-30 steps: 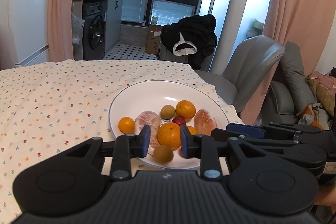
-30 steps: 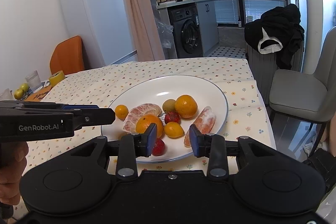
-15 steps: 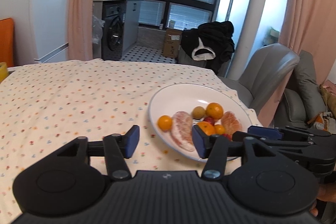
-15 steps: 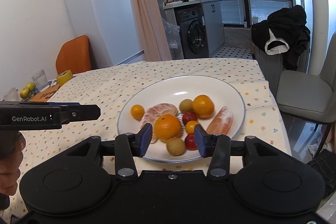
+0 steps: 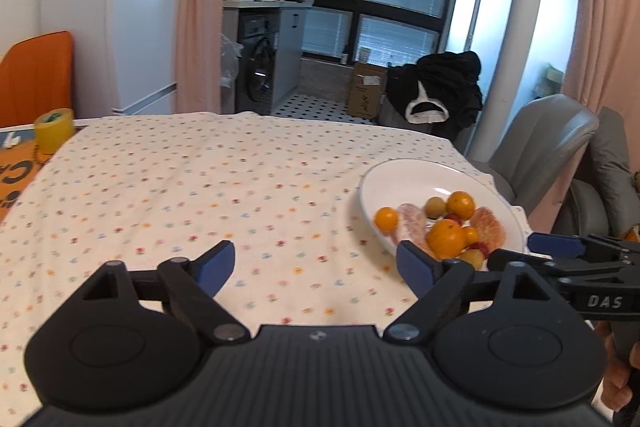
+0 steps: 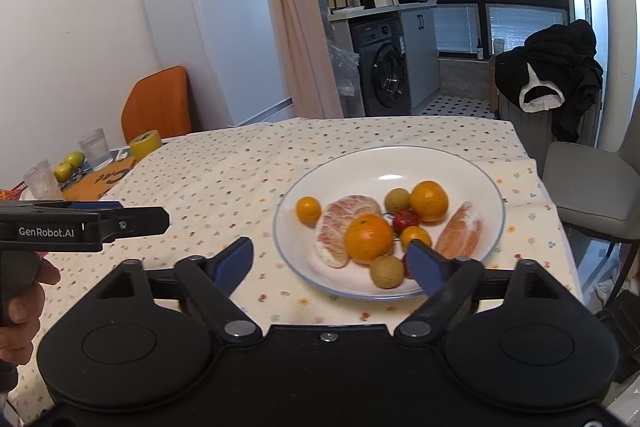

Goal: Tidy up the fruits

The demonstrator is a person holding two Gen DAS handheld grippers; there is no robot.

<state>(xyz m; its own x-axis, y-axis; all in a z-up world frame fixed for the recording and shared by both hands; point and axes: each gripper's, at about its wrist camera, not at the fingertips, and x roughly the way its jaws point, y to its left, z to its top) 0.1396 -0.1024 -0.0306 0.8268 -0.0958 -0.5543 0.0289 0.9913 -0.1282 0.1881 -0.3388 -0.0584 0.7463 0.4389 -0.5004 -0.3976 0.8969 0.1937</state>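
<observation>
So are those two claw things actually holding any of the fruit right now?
No. The left gripper and the right gripper are both open with nothing between their fingers. All the fruit lies on the white plate.

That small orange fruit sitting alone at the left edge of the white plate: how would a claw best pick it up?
Grip the small round orange fruit across its middle, coming from above and the left. It is round, so any width fits; that side of the white plate is free, while the peeled pink citrus crowds its right.
</observation>
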